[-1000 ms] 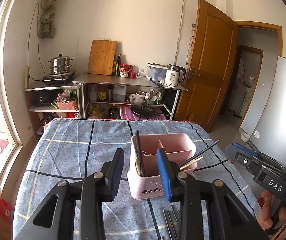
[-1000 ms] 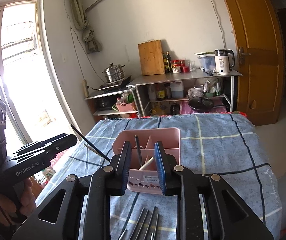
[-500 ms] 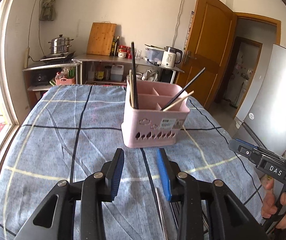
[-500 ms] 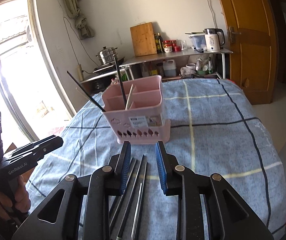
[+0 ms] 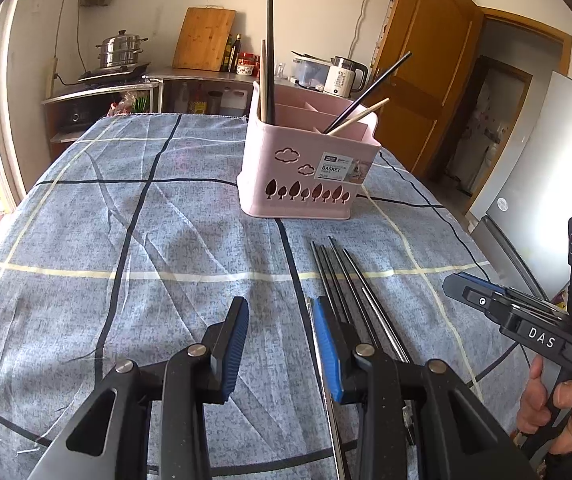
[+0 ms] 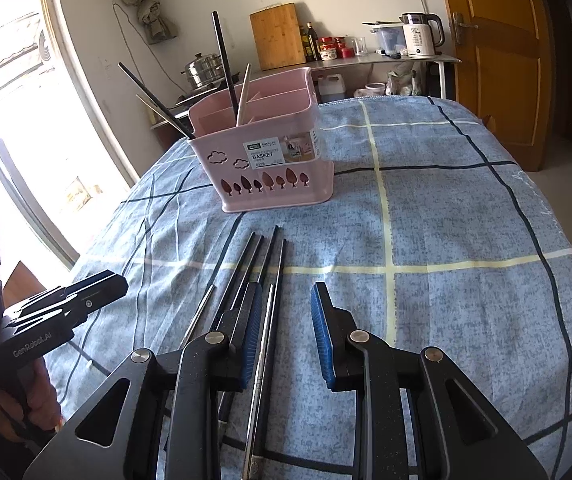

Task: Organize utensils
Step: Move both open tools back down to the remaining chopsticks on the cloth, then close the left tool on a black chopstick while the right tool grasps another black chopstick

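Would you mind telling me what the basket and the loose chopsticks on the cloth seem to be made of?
Basket: likely matte pink plastic, given its moulded cut-out trees and clouds. Chopsticks: mostly dark, glossy sticks, plastic or coated metal; one glints silver, probably steel.

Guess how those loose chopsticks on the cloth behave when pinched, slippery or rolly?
The chopsticks look thin, smooth and stiff, some metallic: probably slippery. They lie flat and bunched on the tablecloth, so a neighbour may get dragged along. Likely light; round ones might roll.
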Tool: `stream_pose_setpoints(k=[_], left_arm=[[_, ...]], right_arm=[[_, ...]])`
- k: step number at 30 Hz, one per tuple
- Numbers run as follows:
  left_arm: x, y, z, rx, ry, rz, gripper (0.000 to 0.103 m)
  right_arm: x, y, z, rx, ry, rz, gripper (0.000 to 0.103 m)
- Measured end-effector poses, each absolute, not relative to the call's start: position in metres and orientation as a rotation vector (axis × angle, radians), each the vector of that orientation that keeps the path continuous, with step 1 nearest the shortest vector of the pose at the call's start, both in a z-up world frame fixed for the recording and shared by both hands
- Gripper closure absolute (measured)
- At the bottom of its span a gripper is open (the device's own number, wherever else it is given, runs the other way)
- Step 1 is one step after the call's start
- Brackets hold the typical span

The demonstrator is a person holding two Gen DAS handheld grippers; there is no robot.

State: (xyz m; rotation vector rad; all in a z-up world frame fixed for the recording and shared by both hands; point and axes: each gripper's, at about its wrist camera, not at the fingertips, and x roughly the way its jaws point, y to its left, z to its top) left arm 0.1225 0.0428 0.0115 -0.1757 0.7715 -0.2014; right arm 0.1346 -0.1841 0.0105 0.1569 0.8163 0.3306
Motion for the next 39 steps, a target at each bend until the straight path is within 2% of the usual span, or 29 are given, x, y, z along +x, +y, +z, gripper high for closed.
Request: stream_pose_setpoints(k=[12,20,31,35,39], left_arm=[[0.141,0.03,-0.005,-0.177,0.819,-0.221,0.069],[0.169,0.02,-0.013,-0.171,0.848,-0.236,0.069],[0.185,0.021,-0.023,-0.183,0.881,-0.23,0.069],[0.191,0.018,-0.025,-0.179,0.893,-0.234,0.069],[0.199,0.008,-0.025,-0.161,0.904,-0.251,0.069]], right_arm=[[0.156,-0.167,-0.009,0.119,0.876,0.333,0.077],[0.185,-0.151,-0.025,0.085,0.931,0.341,0.085],[0.215,-0.136,-0.04,0.065,0.991,0.356,0.088],[0.22,-0.138,-0.042,0.054,1.0,0.355,0.095],[0.218,-0.15,-0.041,0.058,1.003,0.337,0.097]])
